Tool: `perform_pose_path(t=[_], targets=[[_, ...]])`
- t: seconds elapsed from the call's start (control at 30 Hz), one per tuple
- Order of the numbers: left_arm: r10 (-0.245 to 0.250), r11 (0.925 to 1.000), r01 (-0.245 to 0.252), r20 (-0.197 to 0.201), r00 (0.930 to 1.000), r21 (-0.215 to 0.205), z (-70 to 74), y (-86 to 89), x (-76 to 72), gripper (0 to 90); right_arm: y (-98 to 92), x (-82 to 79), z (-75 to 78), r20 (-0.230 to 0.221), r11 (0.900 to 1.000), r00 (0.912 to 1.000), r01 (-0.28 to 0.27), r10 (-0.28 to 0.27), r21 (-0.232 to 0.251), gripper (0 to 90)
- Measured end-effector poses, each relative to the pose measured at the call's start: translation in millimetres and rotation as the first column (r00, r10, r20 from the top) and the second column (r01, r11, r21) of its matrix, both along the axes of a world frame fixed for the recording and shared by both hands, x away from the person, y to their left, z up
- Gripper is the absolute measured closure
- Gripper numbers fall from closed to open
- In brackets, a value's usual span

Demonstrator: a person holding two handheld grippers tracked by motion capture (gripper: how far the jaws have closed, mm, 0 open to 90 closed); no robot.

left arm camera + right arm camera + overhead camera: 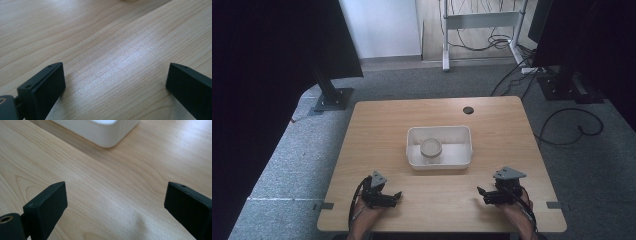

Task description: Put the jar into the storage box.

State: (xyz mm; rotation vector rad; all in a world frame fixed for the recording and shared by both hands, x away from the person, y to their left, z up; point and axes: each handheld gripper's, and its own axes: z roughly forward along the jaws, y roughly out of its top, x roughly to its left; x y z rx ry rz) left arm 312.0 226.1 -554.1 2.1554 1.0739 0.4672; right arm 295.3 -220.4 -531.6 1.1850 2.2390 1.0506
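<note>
1. Location of items: a white tray [466, 148] sits at the centre of the wooden counter [377, 125]. A round, pale container [431, 148] stands inside it, left of the tray's middle. A rounded corner of the tray [110, 137] also appears at the top of the right gripper view.
2. Left gripper [396, 196]: resting at the near left of the counter, jaws wide apart, nothing between them but bare wood [112, 62].
3. Right gripper [481, 193]: resting at the near right, jaws likewise wide and holding nothing, angled toward the tray.
4. Contact: neither gripper touches the tray or the container; both stand apart from them, on the near side.
5. Progress, as judged: nothing is grasped or visibly disturbed. The work appears to be at its start, with the whole approach, grasp and handling of the container left to do.
</note>
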Motion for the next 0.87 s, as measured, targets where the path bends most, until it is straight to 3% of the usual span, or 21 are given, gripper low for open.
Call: perform_pose_path(t=[0.3,0.63,0.87], targets=[[0.000,1.0000,0.000,0.000,1.0000,0.000,0.0,0.0,0.0,2.0,-7.3,-10.0,-13.2,-0.026,0.999,0.9994,0.020,-0.021,-0.027,4.4],[0.000,1.0000,0.000,0.000,1.0000,0.001,0.0,0.0,0.0,2.0,-12.9,-18.6,-28.2,-0.064,0.999,0.9973,0.034,-0.035,-0.025,4.3],[0.000,1.0000,0.000,0.000,1.0000,0.000,0.0,-0.1,0.0,2.0,-15.1,-20.2,-28.9,-0.066,0.999,0.9969,0.041,-0.043,-0.023,4.4]])
